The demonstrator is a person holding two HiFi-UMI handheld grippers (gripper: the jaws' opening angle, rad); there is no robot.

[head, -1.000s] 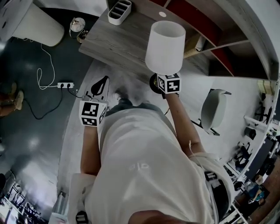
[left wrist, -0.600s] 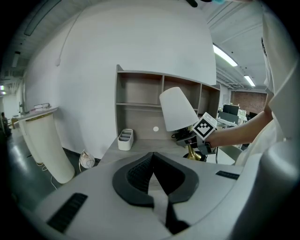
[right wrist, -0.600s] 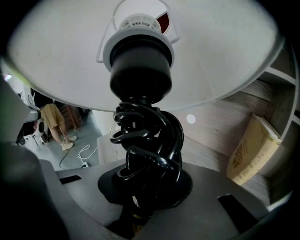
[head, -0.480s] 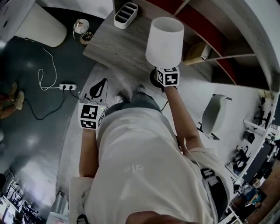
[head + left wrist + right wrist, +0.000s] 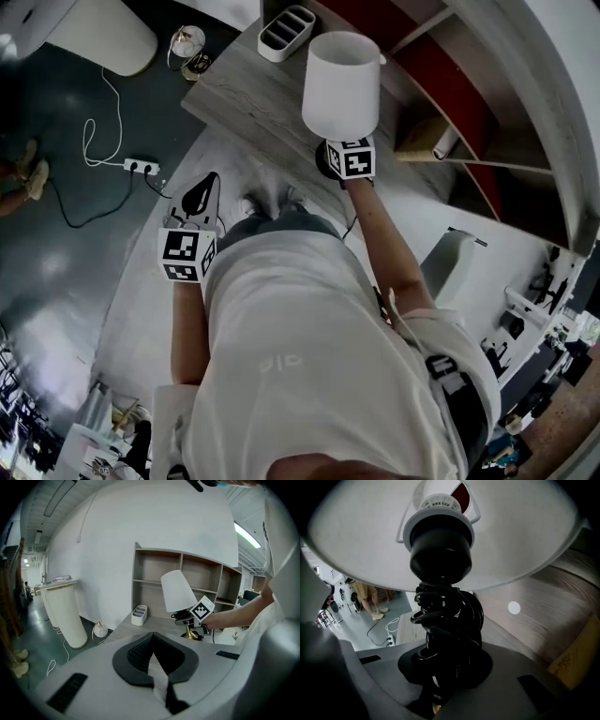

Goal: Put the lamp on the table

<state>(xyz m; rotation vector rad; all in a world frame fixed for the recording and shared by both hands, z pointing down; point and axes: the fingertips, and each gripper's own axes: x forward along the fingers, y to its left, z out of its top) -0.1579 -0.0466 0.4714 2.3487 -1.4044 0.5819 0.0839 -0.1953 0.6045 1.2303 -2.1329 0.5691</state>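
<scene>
Your right gripper (image 5: 446,670) is clamped on the lamp (image 5: 341,82), jaws pinched low on the stem (image 5: 443,620), right where the black cord (image 5: 461,604) is coiled round it. That's the place to take it: the stiff stem, never the shade (image 5: 361,536), which looks thin and would likely dent or buckle. Mind that cord, though. It looks rubbery and bundled, so your pads may be biting cable rather than metal, and the lamp could twist in the grip. Most of the weight probably sits down in the brass base (image 5: 190,632), so hold it upright and it should hang steady. It's upright now, base at the near edge of the table (image 5: 246,86); whether it touches the top I can't tell. Your left gripper (image 5: 158,667) is closed on nothing, out over the floor, well clear of the table.
</scene>
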